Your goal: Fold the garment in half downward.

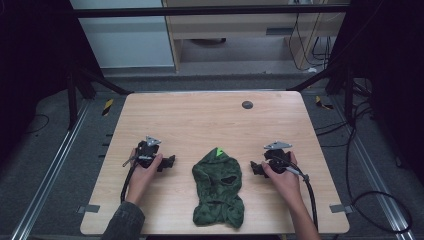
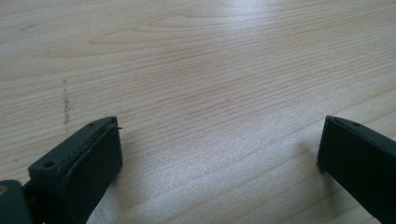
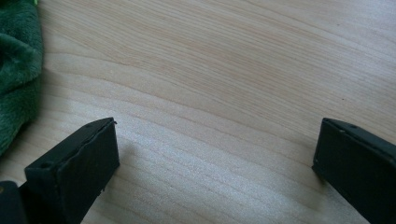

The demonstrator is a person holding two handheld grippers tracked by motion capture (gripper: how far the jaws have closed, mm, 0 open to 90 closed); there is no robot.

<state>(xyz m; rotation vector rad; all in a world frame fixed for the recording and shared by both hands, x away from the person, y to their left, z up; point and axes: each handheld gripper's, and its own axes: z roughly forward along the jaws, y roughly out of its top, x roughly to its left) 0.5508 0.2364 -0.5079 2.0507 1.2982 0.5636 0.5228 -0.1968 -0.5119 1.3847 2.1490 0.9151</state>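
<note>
Green garment (image 1: 218, 187) between both spread jaws.

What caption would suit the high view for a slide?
Two hands rest open tongs, left and right, on a wooden table beside a crumpled green cloth.

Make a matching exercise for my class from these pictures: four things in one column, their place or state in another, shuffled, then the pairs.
Things:
1. green garment
2. left gripper
3. right gripper
4. dark round disc

Places or states:
A. near the table's far edge
B. open, on the table right of the garment
C. crumpled at the table's near middle
D. open, on the table left of the garment

Pairs: 1-C, 2-D, 3-B, 4-A
</note>
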